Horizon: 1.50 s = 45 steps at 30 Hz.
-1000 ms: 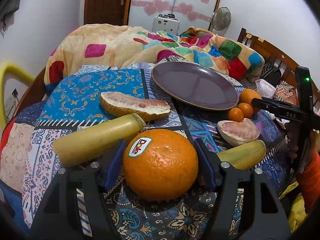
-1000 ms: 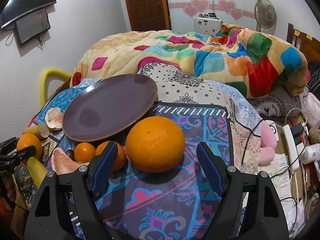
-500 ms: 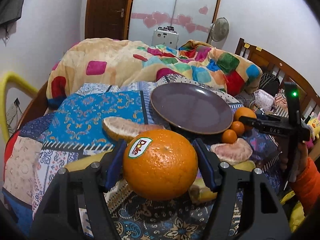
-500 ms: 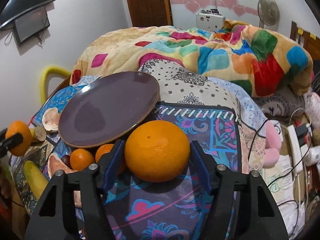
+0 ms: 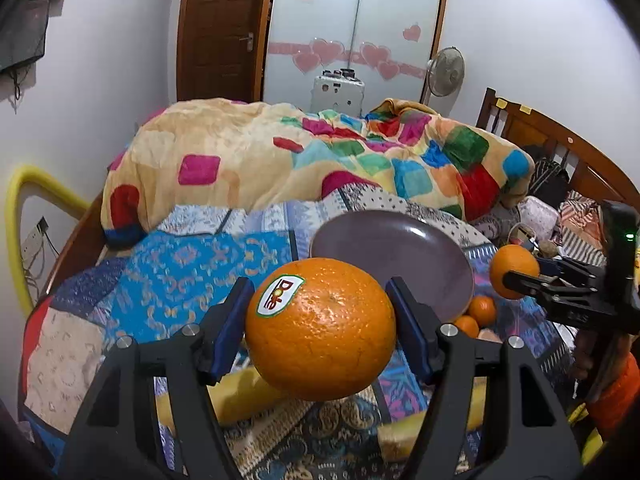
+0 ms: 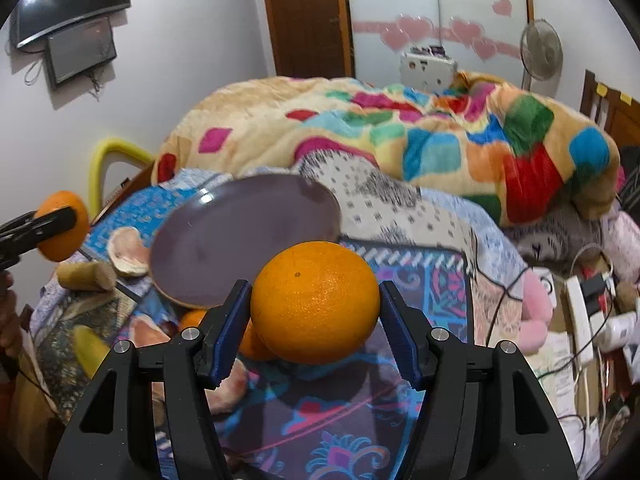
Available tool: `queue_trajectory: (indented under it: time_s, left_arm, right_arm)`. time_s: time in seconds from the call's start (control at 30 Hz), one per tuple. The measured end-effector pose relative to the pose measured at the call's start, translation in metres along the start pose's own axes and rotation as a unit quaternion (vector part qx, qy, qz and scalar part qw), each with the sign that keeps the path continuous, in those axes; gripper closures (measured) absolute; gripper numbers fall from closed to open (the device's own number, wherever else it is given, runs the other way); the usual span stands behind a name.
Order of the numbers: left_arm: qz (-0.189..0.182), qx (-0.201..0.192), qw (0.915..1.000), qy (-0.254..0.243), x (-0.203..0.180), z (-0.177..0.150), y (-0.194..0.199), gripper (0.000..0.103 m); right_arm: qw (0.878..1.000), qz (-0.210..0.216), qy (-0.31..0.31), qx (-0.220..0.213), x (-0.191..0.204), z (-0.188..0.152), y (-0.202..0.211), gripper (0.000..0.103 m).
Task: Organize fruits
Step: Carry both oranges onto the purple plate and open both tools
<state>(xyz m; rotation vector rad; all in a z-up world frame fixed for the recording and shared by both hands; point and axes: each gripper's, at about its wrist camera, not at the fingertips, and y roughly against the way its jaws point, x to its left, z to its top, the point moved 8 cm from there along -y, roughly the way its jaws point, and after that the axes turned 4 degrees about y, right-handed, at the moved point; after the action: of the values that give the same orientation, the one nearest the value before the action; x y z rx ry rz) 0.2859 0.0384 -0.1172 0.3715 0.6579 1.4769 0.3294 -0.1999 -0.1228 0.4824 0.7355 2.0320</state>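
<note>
Covering the bed (image 5: 180, 264), a patterned quilt carries the purple plate (image 5: 384, 248) at 12 o'clock. At 6 o'clock the left hand-held gripper (image 5: 320, 320) pinches the stickered orange (image 5: 320, 330) above the quilt; the right hand-held gripper (image 6: 314, 312) clamps the plain orange (image 6: 316, 300).

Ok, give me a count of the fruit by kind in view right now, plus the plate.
Large oranges: 2, the stickered orange and the plain orange
Small mandarins: 2
Bananas: 2
Peeled pomelo pieces: 2
Plate: 1
Total: 9
</note>
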Motion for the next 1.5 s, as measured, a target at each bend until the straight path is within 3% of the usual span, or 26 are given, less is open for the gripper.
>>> queue_trajectory:
  time_s: [0.4,0.8,1.03,1.3,1.5]
  left_arm:
    - [0.000,-0.009,0.9999,-0.014,-0.013,0.040,-0.013,0.036]
    - [0.037,0.007,0.9985,-0.039,-0.020,0.068,-0.059,0.036]
    - [0.034,0.061,0.9974,-0.020,-0.014,0.067,-0.099,0.036]
    - [0.020,0.134,0.9906,-0.021,-0.026,0.050,-0.140,0.035]
    - [0.025,0.164,0.9862,-0.003,-0.023,0.037,-0.159,0.035]
  right_arm:
    - [0.999,0.008,0.005,-0.047,0.011,0.045,0.002,0.042]
    - [0.999,0.019,-0.011,-0.031,0.011,0.066,-0.038,0.042]
    - [1.000,0.011,0.000,0.003,0.014,0.064,-0.067,0.042]
    - [0.999,0.009,0.002,0.052,0.009,0.050,-0.092,0.042]
    - [0.998,0.011,-0.001,0.069,0.005,0.042,-0.099,0.042]
